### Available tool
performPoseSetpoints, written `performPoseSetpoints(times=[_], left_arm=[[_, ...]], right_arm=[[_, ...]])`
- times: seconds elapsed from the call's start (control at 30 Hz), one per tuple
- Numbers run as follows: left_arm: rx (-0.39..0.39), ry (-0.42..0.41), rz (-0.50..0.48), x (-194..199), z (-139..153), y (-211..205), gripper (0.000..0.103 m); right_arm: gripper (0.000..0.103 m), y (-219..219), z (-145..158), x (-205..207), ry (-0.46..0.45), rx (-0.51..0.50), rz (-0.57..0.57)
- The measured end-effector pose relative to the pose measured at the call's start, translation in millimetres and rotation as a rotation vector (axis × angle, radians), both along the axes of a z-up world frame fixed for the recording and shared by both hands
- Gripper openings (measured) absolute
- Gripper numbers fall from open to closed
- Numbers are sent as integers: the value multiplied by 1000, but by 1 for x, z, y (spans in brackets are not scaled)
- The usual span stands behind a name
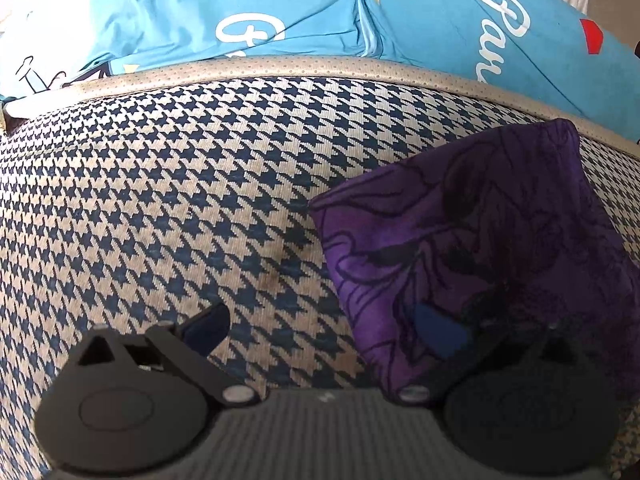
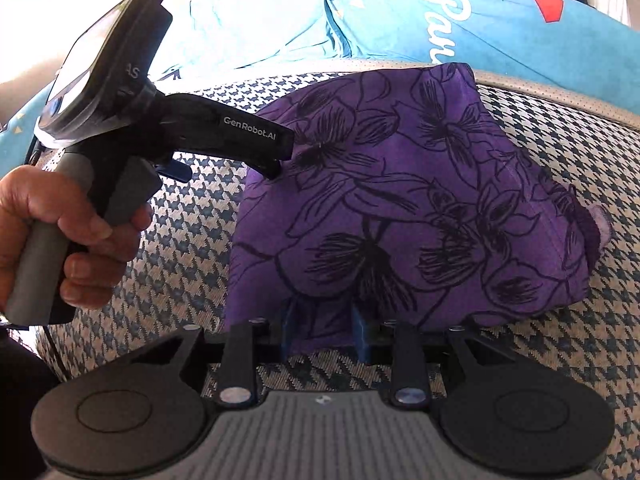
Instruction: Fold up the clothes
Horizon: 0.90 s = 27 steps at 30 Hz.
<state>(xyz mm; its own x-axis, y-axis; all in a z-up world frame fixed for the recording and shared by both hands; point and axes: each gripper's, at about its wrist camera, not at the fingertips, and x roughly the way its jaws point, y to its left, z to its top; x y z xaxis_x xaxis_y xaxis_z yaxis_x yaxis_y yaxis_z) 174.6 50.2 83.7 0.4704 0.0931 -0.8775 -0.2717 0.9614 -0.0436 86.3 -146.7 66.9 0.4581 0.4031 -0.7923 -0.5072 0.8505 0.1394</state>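
Left wrist view: 1 left tool (image 1: 320, 330), its 2 blue fingertips standing wide apart; the left fingertip (image 1: 206, 330) hangs over bare cloth, the right one (image 1: 438, 332) lies against the near edge of the purple floral garment (image 1: 472, 240), so nothing is gripped. The garment lies bunched at the right on the houndstooth mattress (image 1: 180, 200). Beyond the mattress's grey piped edge (image 1: 320, 65) sits blue printed bedding (image 1: 280, 8) with white lettering.

Right wrist view: 1 right tool (image 2: 326, 334), fingertips narrow and pinching the near hem of the purple floral garment (image 2: 400, 208), a fold of cloth between them. The garment stands heaped at the centre of the houndstooth mattress (image 2: 580, 360). At the left, a hand (image 2: 60, 232) holds the grey handle of the left tool (image 2: 276, 160), whose tip touches the garment's far left side.
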Motion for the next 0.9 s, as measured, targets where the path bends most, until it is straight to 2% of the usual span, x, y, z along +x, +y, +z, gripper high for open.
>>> performPoseSetpoints(times=[0.33,0.6,0.77,0.9], left_arm=[[7,-3,2,-1,0,-1,103],[66,-29,-15,-5,12,-9,103],[67,-58,-29,-11,23,-12,103],[97,-69,-56,-19,31,-20,103]], right_arm=[[30,3,1,2,7,-1,-2],[30,-12,15,3,-20,78,-41],[31,-35,20,14,-24,101,-179],[32,-54,20,22,-12,112,-312]])
